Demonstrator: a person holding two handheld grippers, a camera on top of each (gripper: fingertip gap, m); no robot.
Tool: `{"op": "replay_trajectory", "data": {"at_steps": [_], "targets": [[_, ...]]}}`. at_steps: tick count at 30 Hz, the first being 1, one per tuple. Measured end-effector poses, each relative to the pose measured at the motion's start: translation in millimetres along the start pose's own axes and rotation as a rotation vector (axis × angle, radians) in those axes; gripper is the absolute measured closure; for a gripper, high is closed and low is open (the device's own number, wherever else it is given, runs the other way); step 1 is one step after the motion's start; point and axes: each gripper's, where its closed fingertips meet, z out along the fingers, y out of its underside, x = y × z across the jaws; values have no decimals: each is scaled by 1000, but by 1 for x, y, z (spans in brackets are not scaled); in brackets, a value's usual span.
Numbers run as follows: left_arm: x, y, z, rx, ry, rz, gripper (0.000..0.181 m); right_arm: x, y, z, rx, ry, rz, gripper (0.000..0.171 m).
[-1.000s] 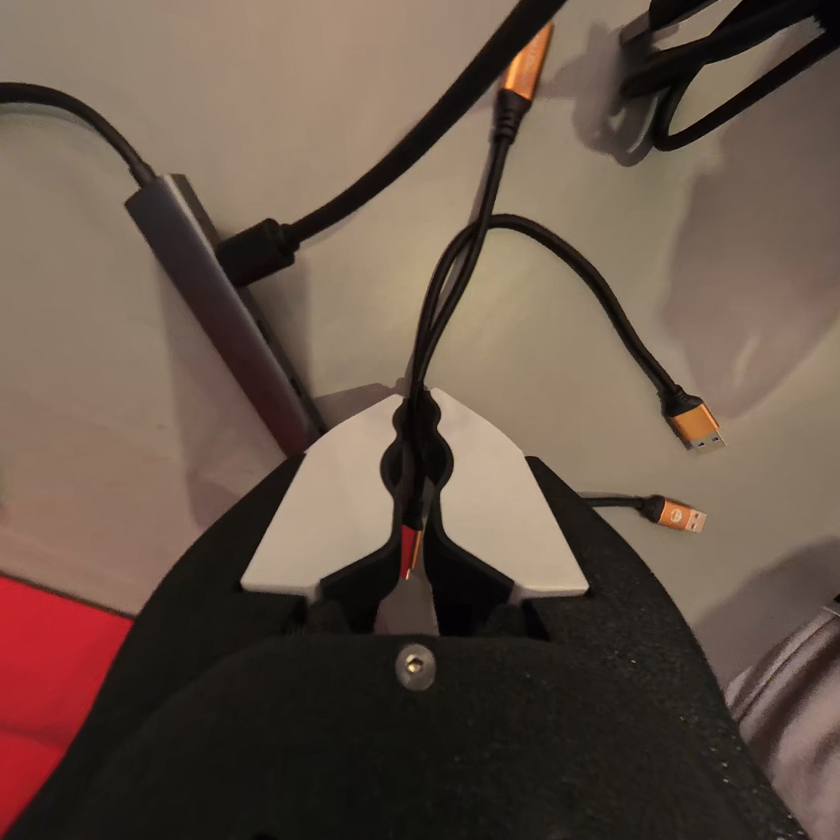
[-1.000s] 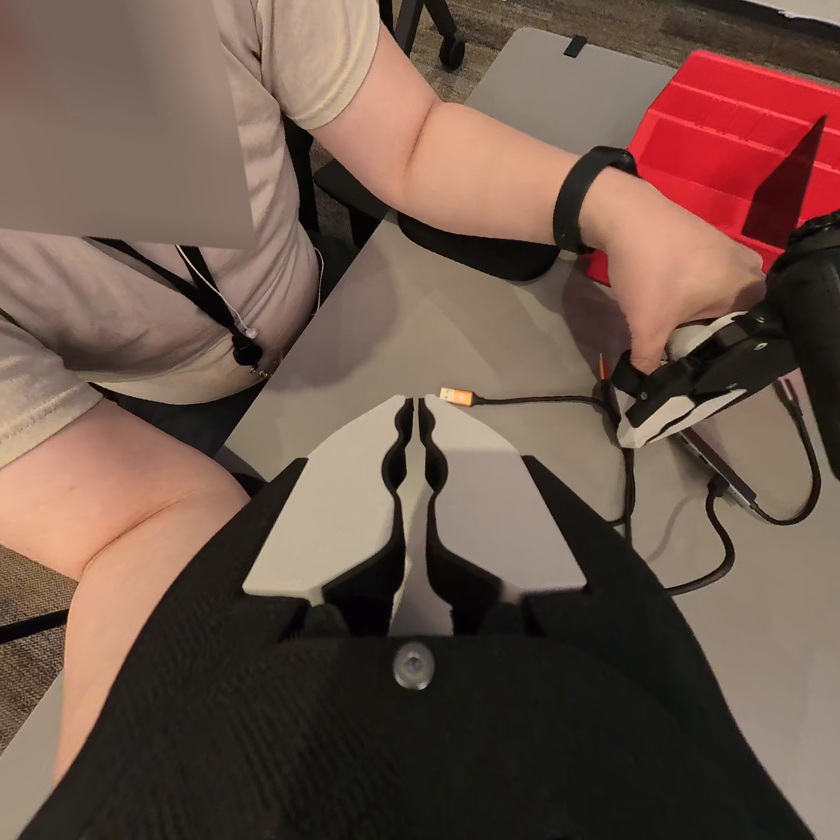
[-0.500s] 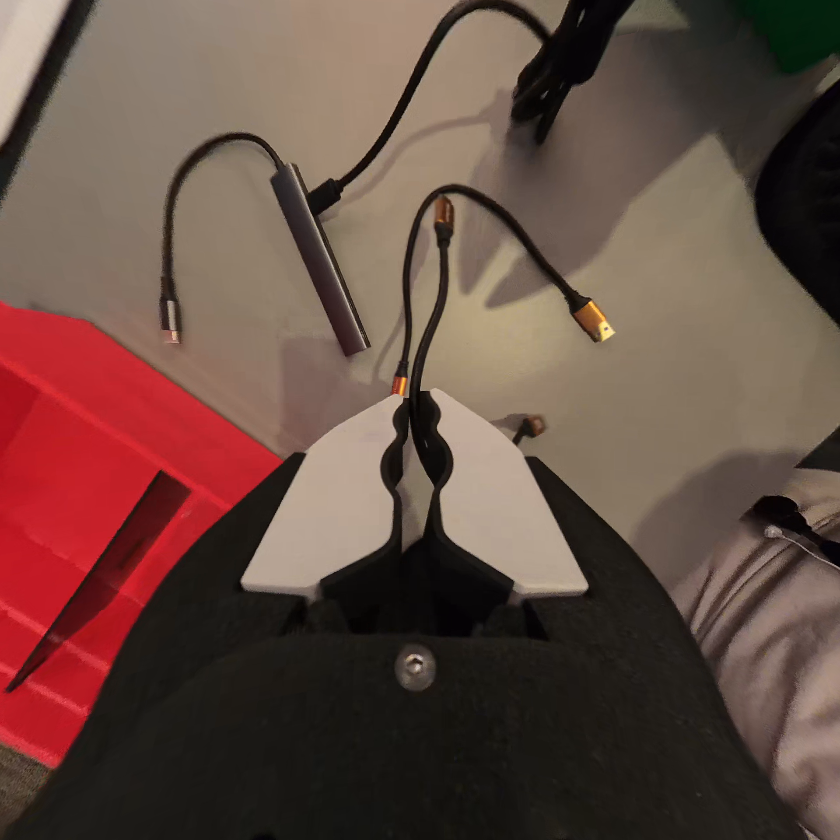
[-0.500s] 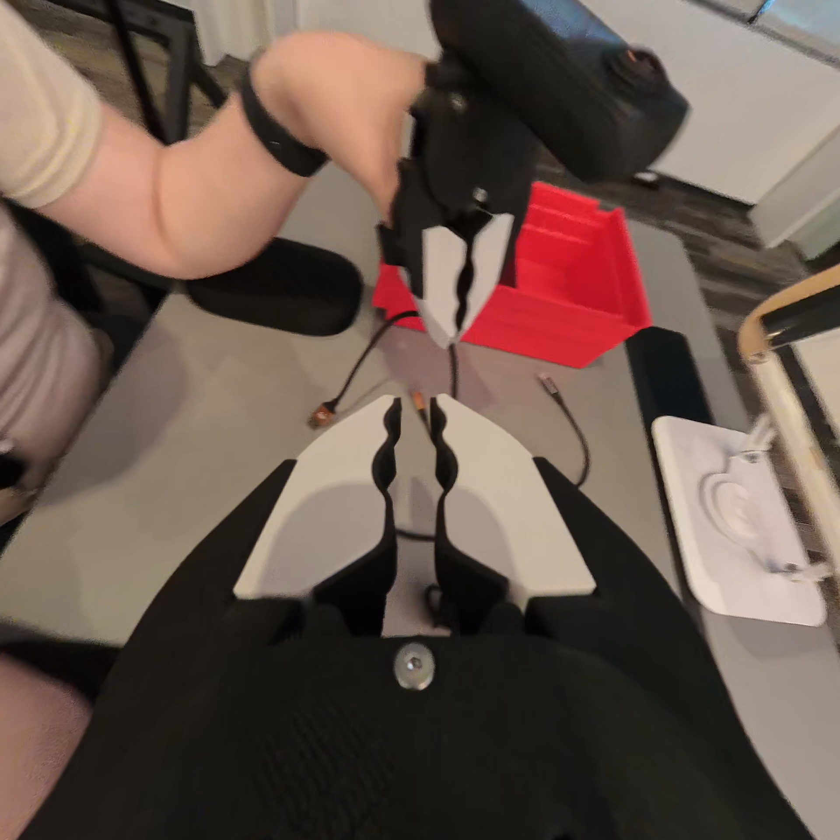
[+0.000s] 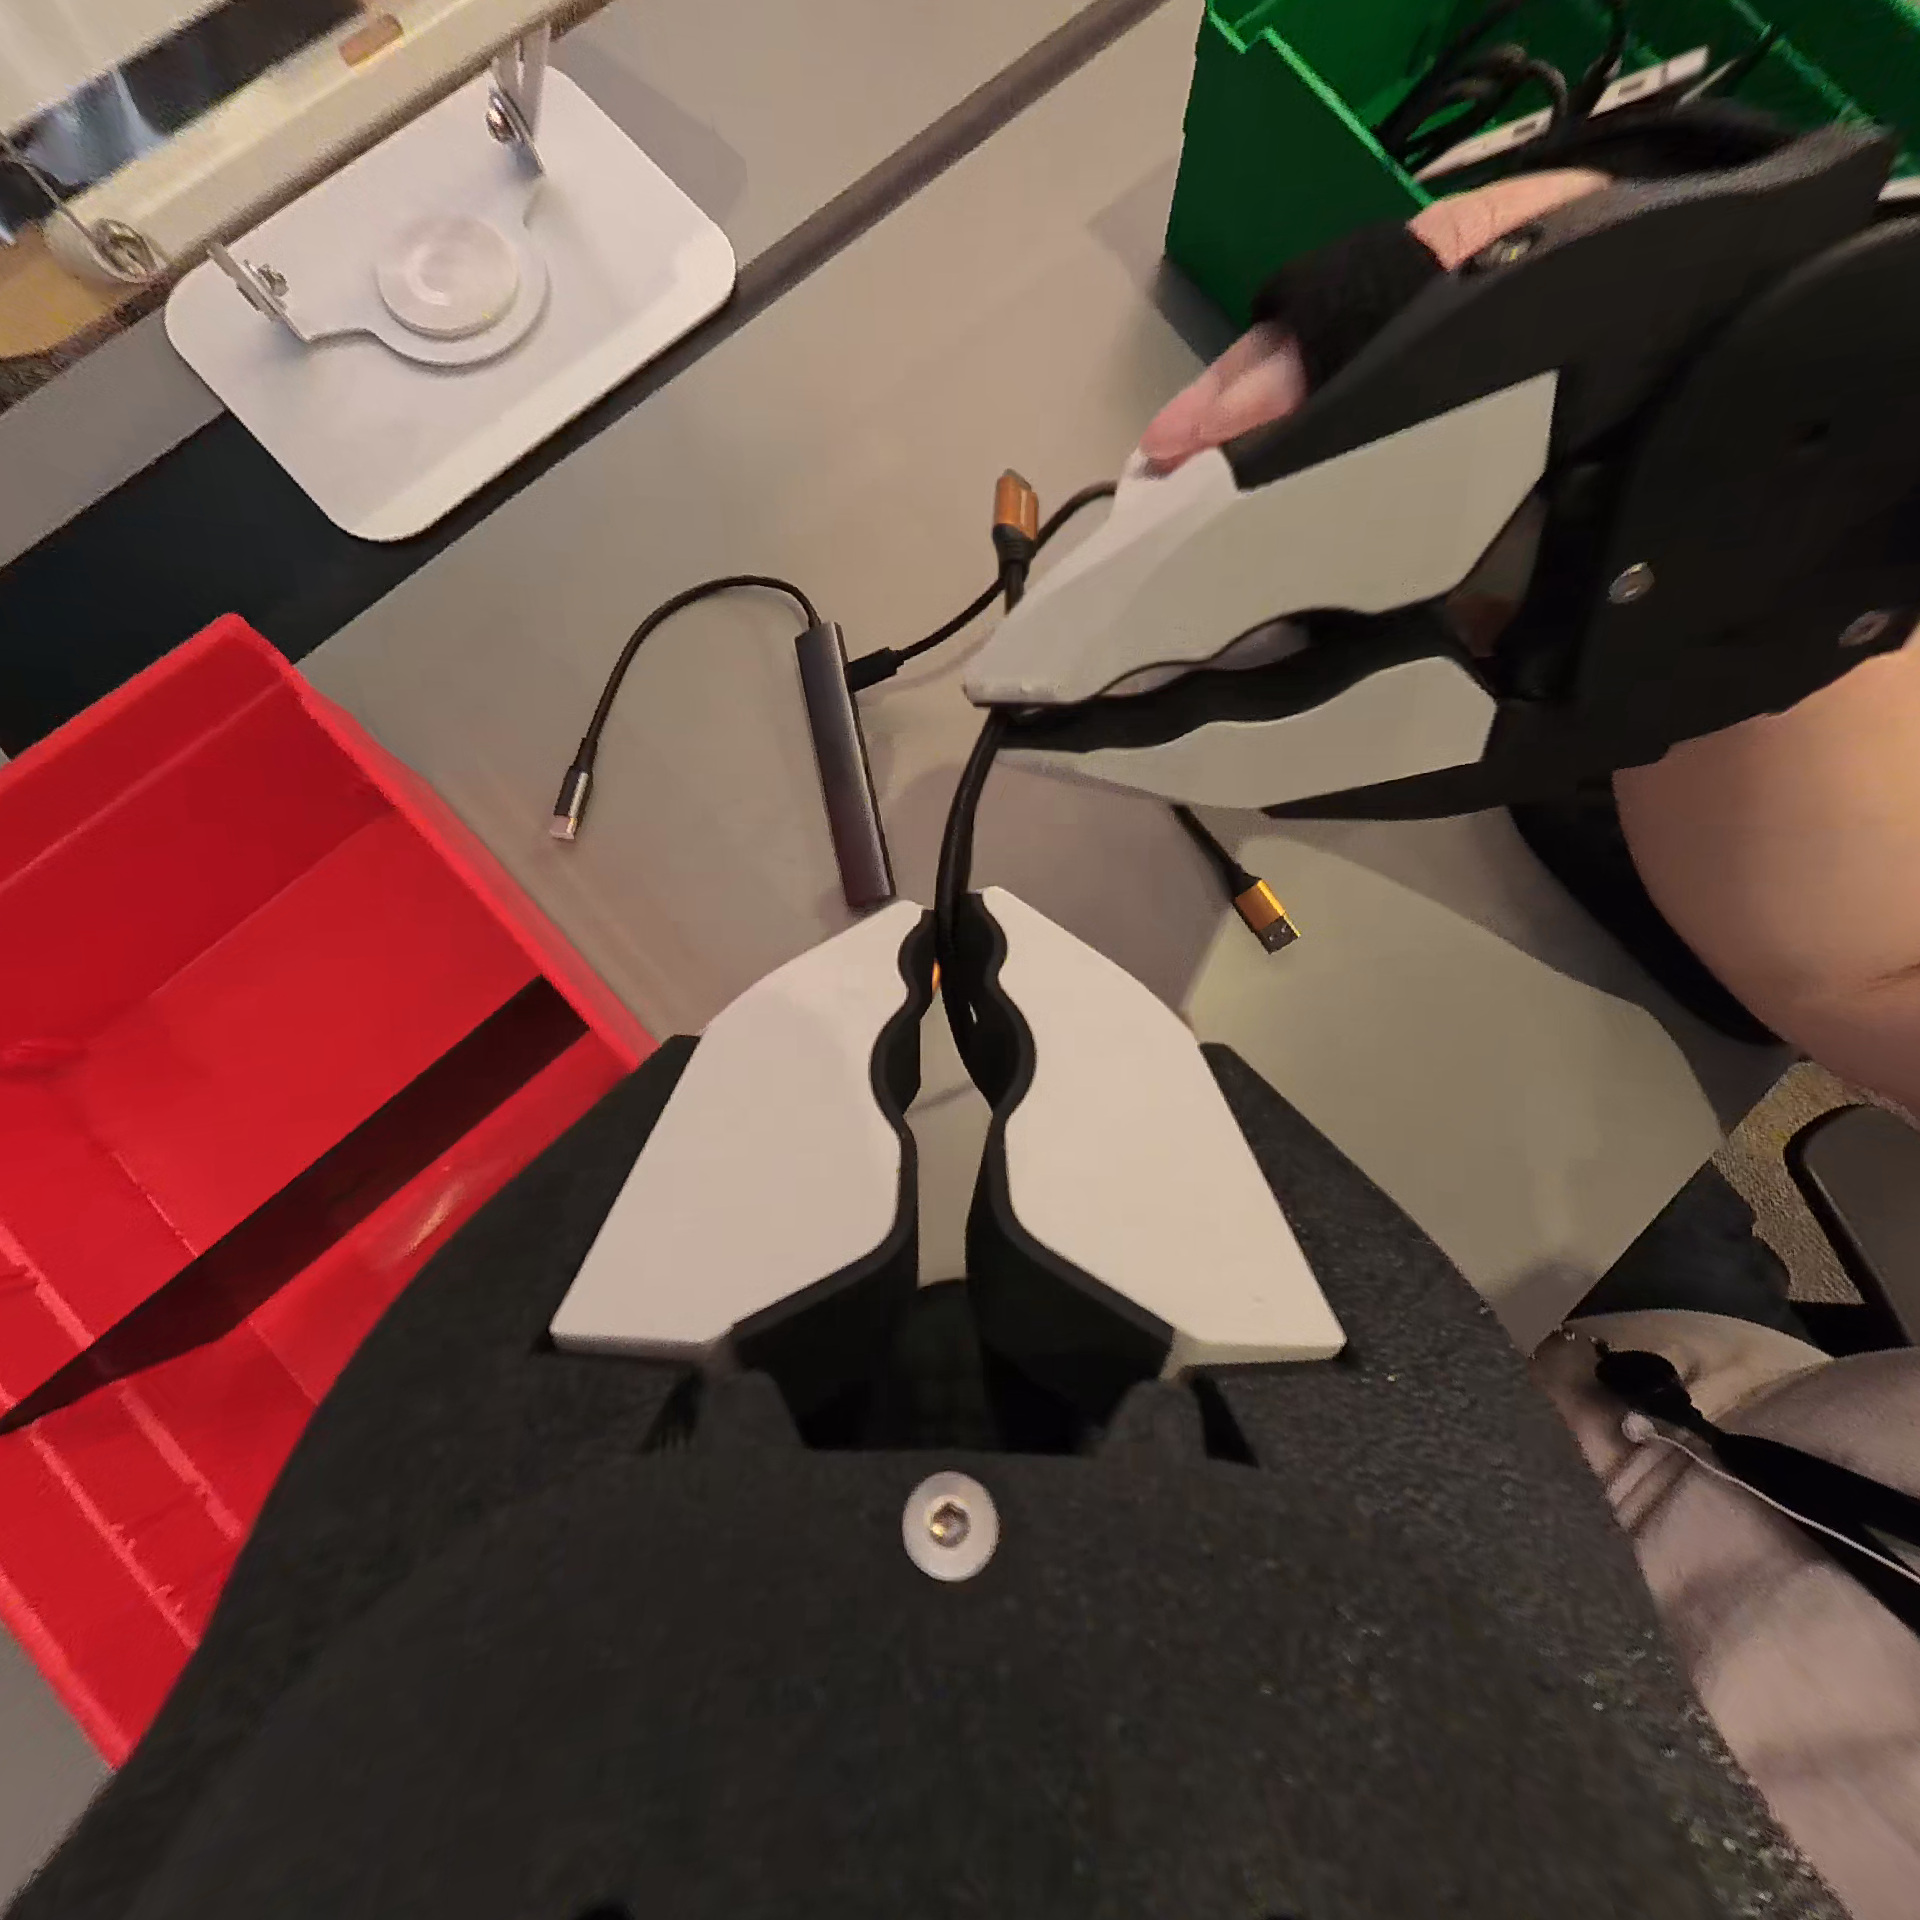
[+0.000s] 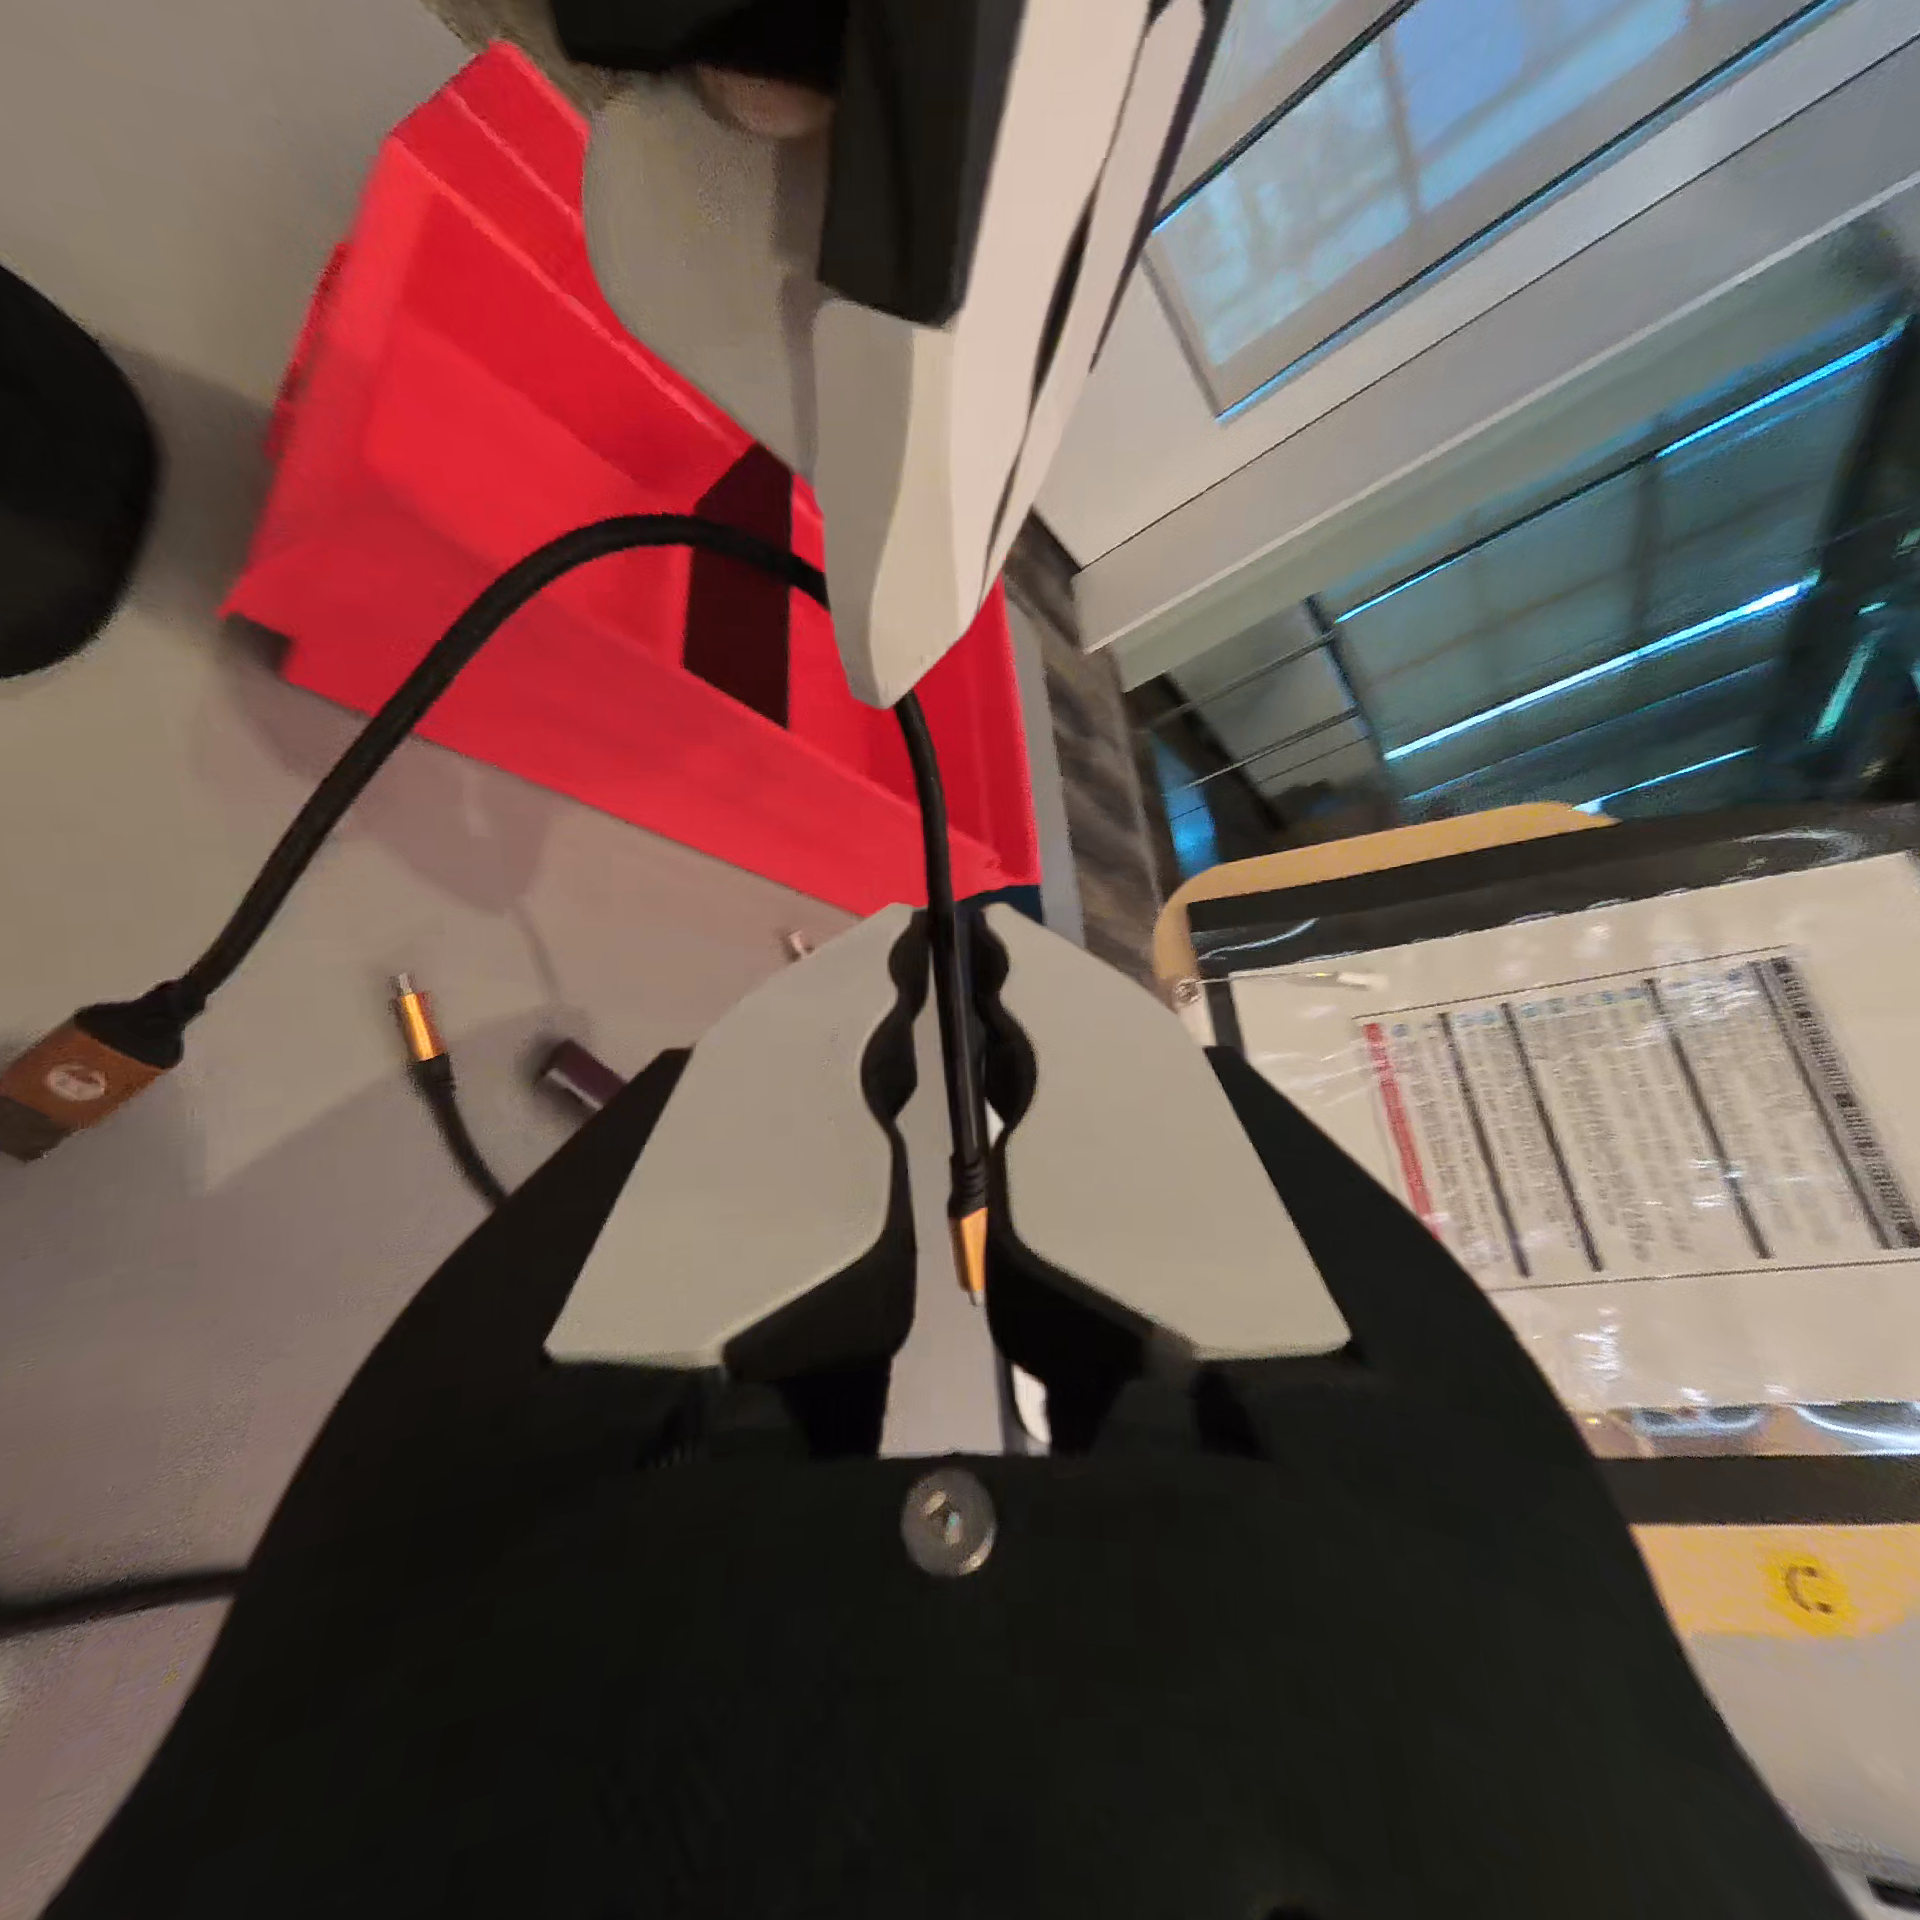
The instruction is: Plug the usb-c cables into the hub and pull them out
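The left gripper [image 5: 954,914] pinches a black cable [image 5: 961,821] between its pressed-together tips, held above the bench [image 5: 790,436]. The same cable runs up into the right gripper [image 5: 1023,707], whose fingers close on it just beyond; in the right wrist view the cable's thin orange-tipped plug [image 6: 968,1252] lies between that gripper's [image 6: 948,920] nearly closed fingers, and I cannot tell whether they truly clamp it. Past the left tips the grey hub [image 5: 844,764] lies flat on the bench, mid-surface, with a black plug [image 5: 878,665] in its side and its own short lead [image 5: 665,665] curling left to a loose connector. Two orange plugs [image 5: 1265,914] rest near it. A red bin [image 5: 260,935] sits at the left edge, a green bin [image 5: 1278,177] at the far right corner, a white plate [image 5: 447,301] beyond the far edge
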Motion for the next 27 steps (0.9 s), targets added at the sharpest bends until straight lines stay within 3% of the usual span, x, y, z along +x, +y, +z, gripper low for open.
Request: {"op": "replay_trajectory", "data": {"at_steps": [3,6,8,10,14,18,20,24,27], "targets": [[10,-7,-5,50,82,-6,178,3,10,2,-66,36,-57,166],[25,-16,-12,116,178,3,175,12,5,-5,-5,92,-73,166],[37,-22,-25,170,263,8,145,19,-9,-20,138,100,-40,166],[42,-32,-42,268,317,-4,129,27,-27,-44,328,101,-1,166],[45,-51,-74,489,468,-52,129,38,-65,-104,692,24,119,167],[73,-60,-87,554,881,-38,128,41,-100,-164,1002,-89,197,167],[85,-65,-84,581,994,39,130,43,-108,-182,1096,-120,222,166],[101,-79,-58,761,842,299,130,49,-116,-197,1202,-142,284,166],[116,-77,-58,866,872,353,147,50,-118,-199,1224,-141,293,167]]}}
